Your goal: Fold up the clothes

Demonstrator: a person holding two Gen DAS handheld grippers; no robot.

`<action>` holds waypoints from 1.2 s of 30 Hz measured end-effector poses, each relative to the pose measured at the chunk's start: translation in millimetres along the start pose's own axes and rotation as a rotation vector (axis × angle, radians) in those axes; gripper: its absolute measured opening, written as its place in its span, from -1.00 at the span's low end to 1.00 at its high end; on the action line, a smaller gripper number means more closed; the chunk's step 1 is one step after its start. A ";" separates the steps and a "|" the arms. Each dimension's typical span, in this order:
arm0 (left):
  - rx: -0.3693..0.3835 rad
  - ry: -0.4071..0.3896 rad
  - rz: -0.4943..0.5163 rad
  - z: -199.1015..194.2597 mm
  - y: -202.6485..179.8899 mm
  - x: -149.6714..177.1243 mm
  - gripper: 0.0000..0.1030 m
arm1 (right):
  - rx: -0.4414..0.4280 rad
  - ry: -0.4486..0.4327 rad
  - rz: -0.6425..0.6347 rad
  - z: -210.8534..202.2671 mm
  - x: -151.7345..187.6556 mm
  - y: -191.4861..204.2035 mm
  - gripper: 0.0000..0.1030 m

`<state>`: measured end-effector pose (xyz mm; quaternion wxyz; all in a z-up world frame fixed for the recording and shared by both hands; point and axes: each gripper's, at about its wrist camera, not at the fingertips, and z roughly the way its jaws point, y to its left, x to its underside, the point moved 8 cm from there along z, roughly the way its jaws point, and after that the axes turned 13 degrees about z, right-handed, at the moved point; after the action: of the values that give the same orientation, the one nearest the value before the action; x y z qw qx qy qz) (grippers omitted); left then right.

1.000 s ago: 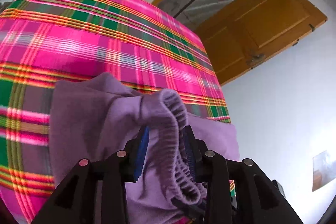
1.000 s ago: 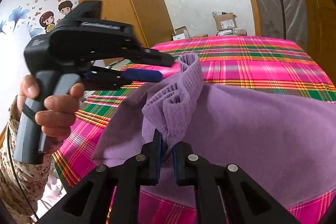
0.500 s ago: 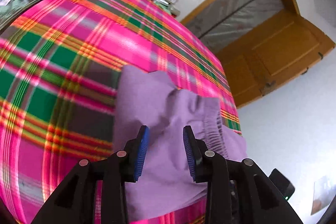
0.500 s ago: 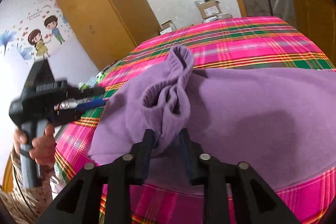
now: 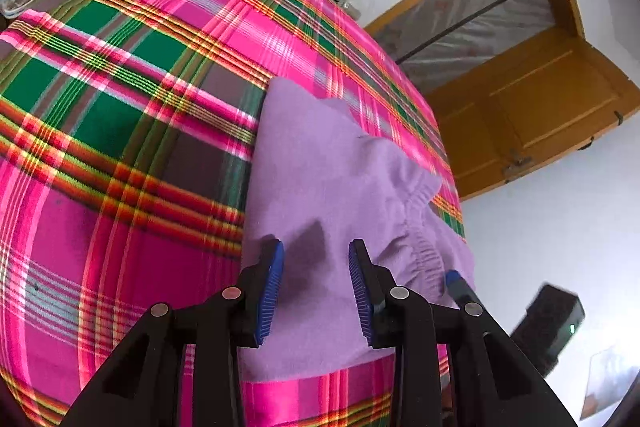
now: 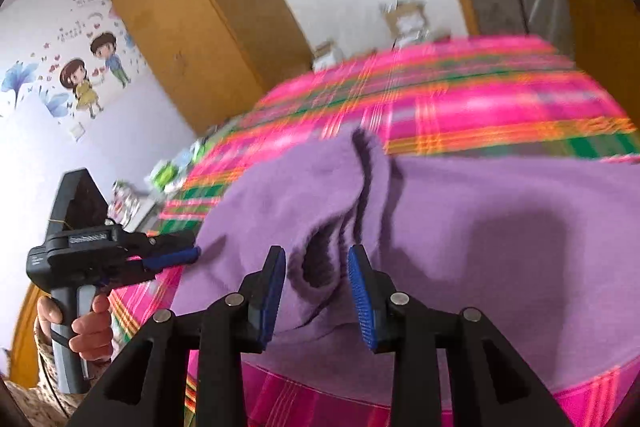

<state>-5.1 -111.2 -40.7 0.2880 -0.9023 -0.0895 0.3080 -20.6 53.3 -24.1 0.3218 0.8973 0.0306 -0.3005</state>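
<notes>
Both tongs (image 5: 316,287) (image 6: 316,291) tilt downward, gaping over purple garment (image 5: 340,195).

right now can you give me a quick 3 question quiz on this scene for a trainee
1. True or false: the right gripper is clamped shut on the purple garment.
2. What does the garment lie on?
A. a bare wooden floor
B. a pink plaid cloth
C. a white towel
3. Which gathered part of the garment bunches up between the right gripper's pads?

Key
1. False: its jaws have just been opening; the pads stand apart, fabric loose between them.
2. B
3. The elastic waistband.
</notes>
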 end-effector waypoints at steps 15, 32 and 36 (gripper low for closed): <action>-0.024 0.009 -0.020 -2.2 8.2 10.6 -0.32 | 0.035 0.062 0.071 1.2 5.9 -24.4 -0.73; -0.019 0.012 -0.025 -6.1 10.9 14.6 -0.32 | 0.013 0.118 0.098 30.4 -8.1 -30.1 -0.13; -0.018 0.016 -0.028 -6.1 11.9 14.8 -0.32 | -0.042 0.118 0.132 25.1 -8.5 -27.7 -0.62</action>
<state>10.2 -118.7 -51.1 0.2847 -0.9061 -0.1025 0.2958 -47.5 61.5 -50.2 0.3574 0.9065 -0.0037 -0.2247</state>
